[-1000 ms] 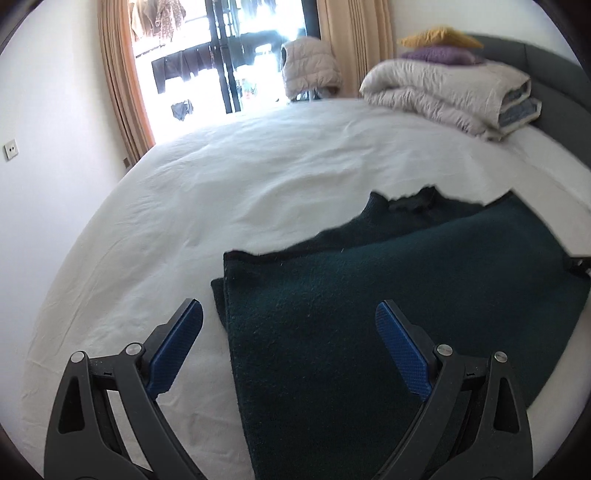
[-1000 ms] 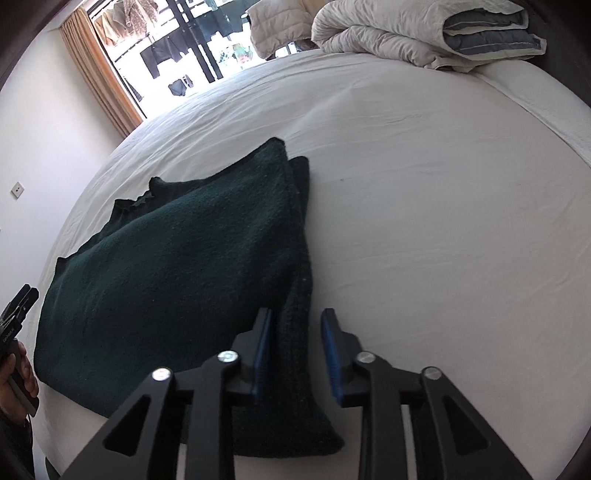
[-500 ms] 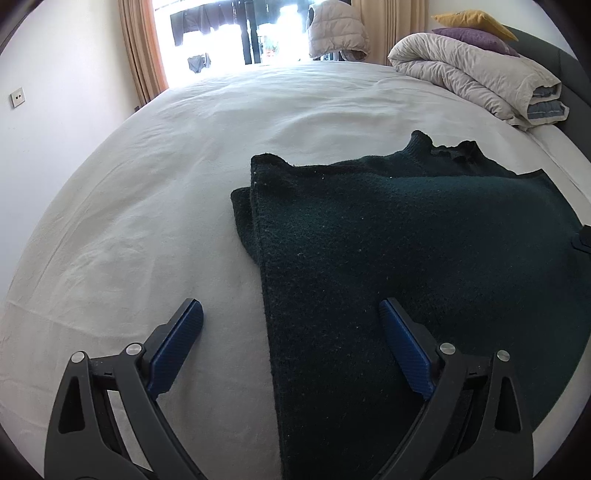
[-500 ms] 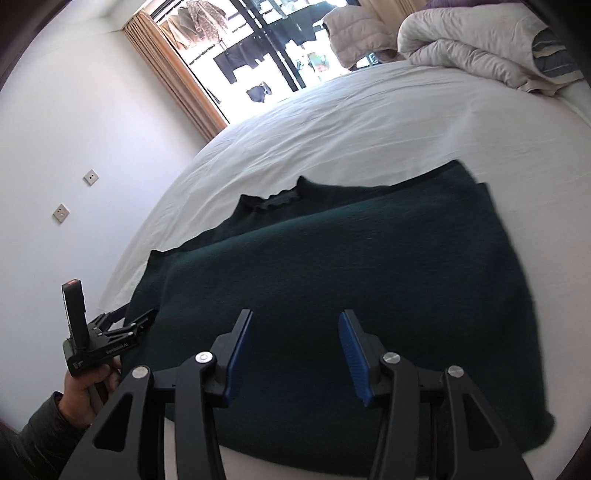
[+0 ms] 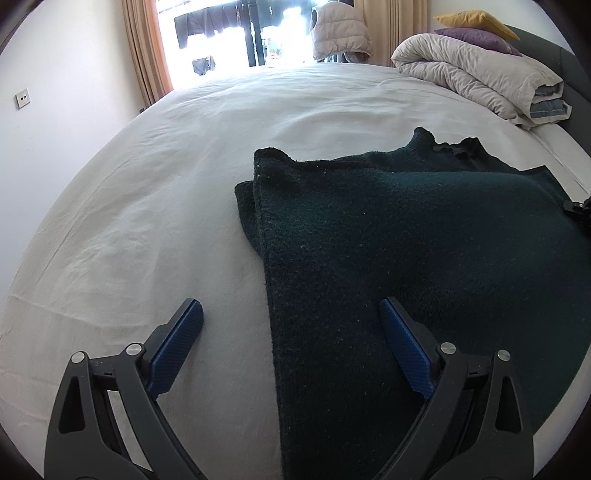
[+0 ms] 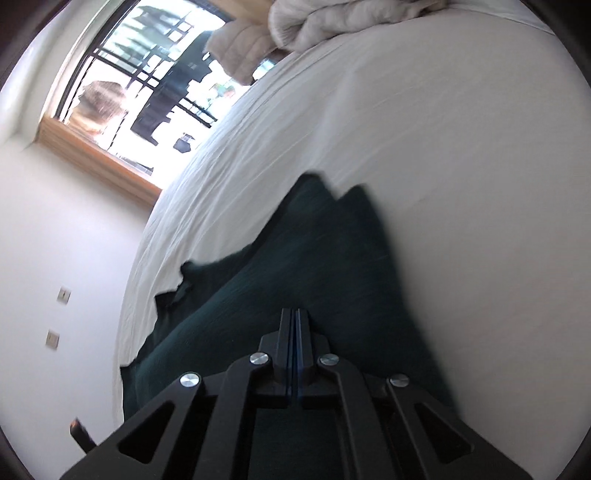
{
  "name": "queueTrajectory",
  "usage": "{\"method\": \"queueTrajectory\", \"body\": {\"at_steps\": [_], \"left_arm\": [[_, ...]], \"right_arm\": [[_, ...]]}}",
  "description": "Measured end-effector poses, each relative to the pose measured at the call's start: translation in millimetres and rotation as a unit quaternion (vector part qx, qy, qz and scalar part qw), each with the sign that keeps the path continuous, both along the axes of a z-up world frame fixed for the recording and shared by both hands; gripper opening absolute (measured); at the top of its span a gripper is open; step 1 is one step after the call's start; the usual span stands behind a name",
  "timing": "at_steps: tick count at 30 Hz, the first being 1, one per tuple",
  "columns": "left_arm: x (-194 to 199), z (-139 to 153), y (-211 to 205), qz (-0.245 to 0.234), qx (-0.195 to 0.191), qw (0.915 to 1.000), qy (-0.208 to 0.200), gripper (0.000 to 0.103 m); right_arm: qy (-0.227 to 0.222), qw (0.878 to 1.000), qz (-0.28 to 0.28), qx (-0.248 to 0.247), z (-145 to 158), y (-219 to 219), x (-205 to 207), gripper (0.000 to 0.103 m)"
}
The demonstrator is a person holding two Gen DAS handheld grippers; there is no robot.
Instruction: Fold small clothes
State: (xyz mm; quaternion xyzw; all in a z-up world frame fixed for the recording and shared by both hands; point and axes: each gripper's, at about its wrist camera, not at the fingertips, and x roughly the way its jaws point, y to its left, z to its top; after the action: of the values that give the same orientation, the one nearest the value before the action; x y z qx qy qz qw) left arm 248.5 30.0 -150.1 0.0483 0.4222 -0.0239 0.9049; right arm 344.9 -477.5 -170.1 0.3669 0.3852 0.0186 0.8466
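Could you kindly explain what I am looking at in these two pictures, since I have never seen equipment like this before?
No robot here: a person holds a two-fingered clamp in each hand, and a wide-angle camera on each clamp looks forward along its fingers.

The left camera shows the left gripper with its blue-padded jaws wide open and empty, straddling the near edge of a dark green sweater, folded over itself on a white bed.

The right camera's picture is tilted and blurred. The right gripper has just closed; its jaws are pressed together over the sweater, seemingly with nothing between them.

A rolled duvet and pillows lie at the bed's far end.
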Motion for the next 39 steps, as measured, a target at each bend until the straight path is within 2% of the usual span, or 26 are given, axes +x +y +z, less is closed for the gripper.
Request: {"method": "queueTrajectory", "body": {"at_steps": [2, 3, 5, 9, 11, 13, 15, 19, 21, 23, 24, 26, 28, 30, 32, 34, 36, 39], "left_arm": [[0, 0, 0, 0.0, 0.0, 1.0, -0.001, 0.098], [-1, 0, 0, 0.0, 0.001, 1.0, -0.002, 0.098], [-1, -1, 0, 0.0, 0.003, 1.0, -0.002, 0.098], [-1, -1, 0, 0.0, 0.004, 1.0, -0.002, 0.098], [-1, -1, 1, 0.001, 0.004, 1.0, -0.002, 0.098], [-1, -1, 1, 0.0, 0.002, 1.0, -0.002, 0.098], [0, -1, 1, 0.0, 0.002, 1.0, -0.002, 0.098], [-1, -1, 1, 0.001, 0.003, 1.0, -0.003, 0.098], [-1, -1, 1, 0.001, 0.003, 1.0, -0.002, 0.098], [0, 1, 3, 0.001, -0.003, 1.0, 0.0, 0.098], [0, 3, 5, 0.003, -0.007, 1.0, 0.001, 0.098], [-4, 13, 7, 0.024, 0.0, 0.9997, -0.004, 0.096], [-17, 31, 1, 0.041, 0.003, 0.9988, -0.027, 0.095], [-32, 52, -18, 0.019, -0.018, 0.9983, -0.051, 0.095], [-45, 66, -48, -0.024, -0.046, 0.9965, -0.065, 0.095], [-50, 67, -84, -0.079, -0.068, 0.993, -0.055, 0.095], [-48, 52, -114, -0.109, -0.081, 0.9904, -0.027, 0.095], [-40, 15, -122, -0.094, -0.084, 0.9913, 0.038, 0.083]], "right_arm": [[-0.029, 0.999, 0.02, -0.003, 14, 15, -18, 0.01], [-0.045, 0.998, 0.047, 0.004, 19, 29, -27, 0.011], [-0.058, 0.992, 0.115, 0.016, 21, 69, -43, 0.023], [-0.046, 0.97, 0.236, 0.036, 4, 148, -69, 0.026], [-0.031, 0.965, 0.258, 0.04, -11, 169, -75, 0.026], [-0.042, 0.965, 0.257, 0.029, -15, 170, -79, 0.024], [-0.039, 0.968, 0.245, 0.04, -15, 156, -79, 0.022], [-0.028, 0.983, 0.18, 0.025, -18, 100, -85, 0.0], [-0.027, 0.992, 0.111, 0.045, -25, 53, -94, 0.0], [-0.03, 0.997, 0.051, 0.053, -30, 14, -105, 0.0], [-0.039, 0.996, 0.038, 0.065, -33, 5, -108, 0.0], [-0.054, 0.995, 0.033, 0.073, -37, 2, -112, 0.0], [-0.07, 0.996, 0.036, 0.049, -36, 9, -115, 0.0], [-0.072, 0.995, 0.038, 0.052, -37, 10, -114, 0.0], [-0.074, 0.994, 0.039, 0.069, -40, 7, -113, 0.0], [-0.076, 0.994, 0.039, 0.07, -41, 6, -113, 0.0], [-0.076, 0.994, 0.04, 0.062, -42, 5, -115, 0.0], [-0.077, 0.994, 0.042, 0.062, -44, 5, -115, 0.0]]}}
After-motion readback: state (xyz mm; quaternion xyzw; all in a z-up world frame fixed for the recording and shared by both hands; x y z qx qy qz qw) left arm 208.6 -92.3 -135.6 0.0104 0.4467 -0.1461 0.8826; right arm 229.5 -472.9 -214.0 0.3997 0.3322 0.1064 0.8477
